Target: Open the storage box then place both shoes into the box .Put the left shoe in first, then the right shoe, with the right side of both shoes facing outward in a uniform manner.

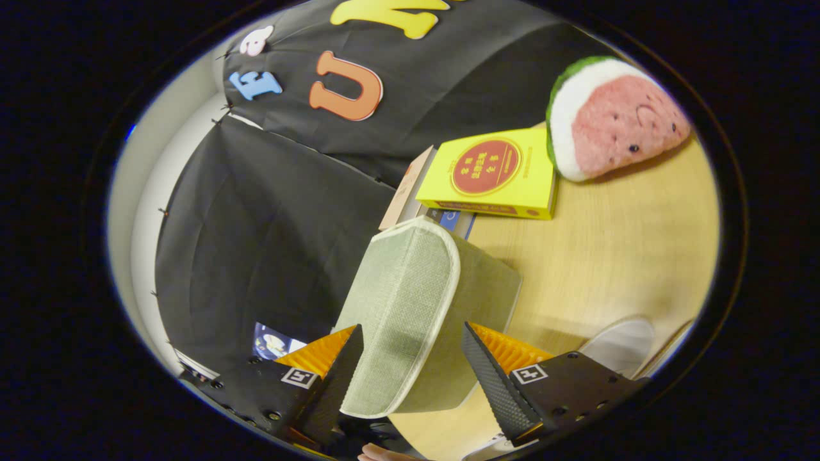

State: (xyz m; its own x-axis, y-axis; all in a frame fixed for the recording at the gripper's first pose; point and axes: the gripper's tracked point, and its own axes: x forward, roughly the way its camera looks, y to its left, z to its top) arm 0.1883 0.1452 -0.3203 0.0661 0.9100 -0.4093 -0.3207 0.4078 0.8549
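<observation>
Here, my hand-held gripper (413,349) has its two black, ridged fingers spread apart, one on each side of the single green fabric storage box (410,307). The left finger (343,378) sits right against the box's pale-trimmed face; whether it truly presses, I cannot tell. The right finger (493,384) lies close beside the box's side, with a sliver of gap, so the jaws stand open around it rather than clamped.

The box sits on the wooden desk (608,256), tilted in my view, its lid still shut. At about one o'clock from the box lies one yellow book (493,173) atop a small stack; I count at least two more books under it. Further at two o'clock rests one watermelon-slice plush toy (615,121). At four o'clock from the box, just past my right finger, one pale rounded thing (621,342) shows, perhaps a shoe; I cannot say.
</observation>
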